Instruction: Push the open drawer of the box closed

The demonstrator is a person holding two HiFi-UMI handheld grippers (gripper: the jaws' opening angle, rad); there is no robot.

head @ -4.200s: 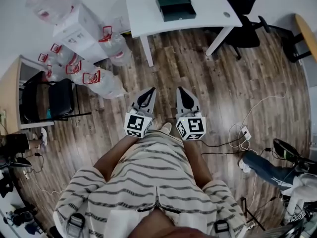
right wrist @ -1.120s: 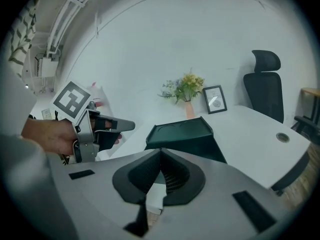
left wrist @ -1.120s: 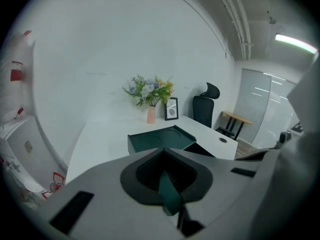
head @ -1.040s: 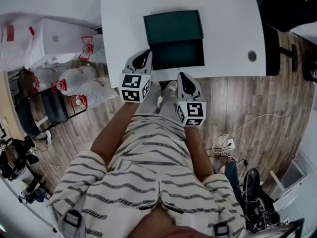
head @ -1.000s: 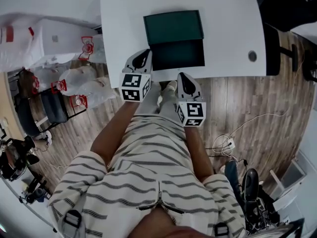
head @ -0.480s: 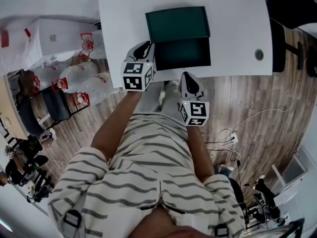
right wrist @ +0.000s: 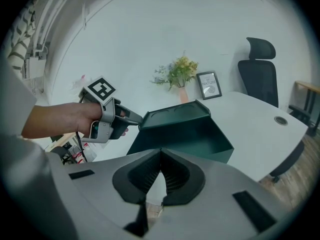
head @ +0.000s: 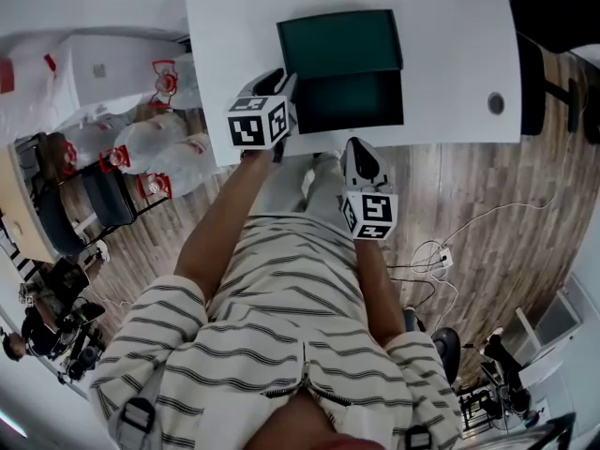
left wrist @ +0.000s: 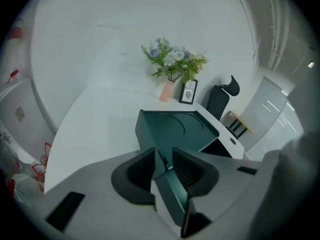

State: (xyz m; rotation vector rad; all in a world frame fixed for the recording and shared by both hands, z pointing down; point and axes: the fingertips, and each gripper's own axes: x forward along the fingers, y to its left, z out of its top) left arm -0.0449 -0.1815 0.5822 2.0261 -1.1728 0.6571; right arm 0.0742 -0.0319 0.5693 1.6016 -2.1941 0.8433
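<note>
On the white table lies a dark green box with its drawer pulled out toward me. My left gripper is at the drawer's near left corner. In the left gripper view, that gripper has just been opening its jaws, and the drawer's thin wall runs between them. My right gripper hangs shut just off the table's near edge, apart from the box. The right gripper view shows its jaws closed together on nothing, with the drawer and the left gripper ahead.
A vase of flowers and a small picture frame stand at the table's far side. A black office chair is beyond the table. Packs of water bottles lie on the floor at left, cables at right.
My left gripper has moved forward and down to the drawer's left corner and its jaws have opened. The right gripper has sunk slightly. Earlier still, the person walked up to the table.
</note>
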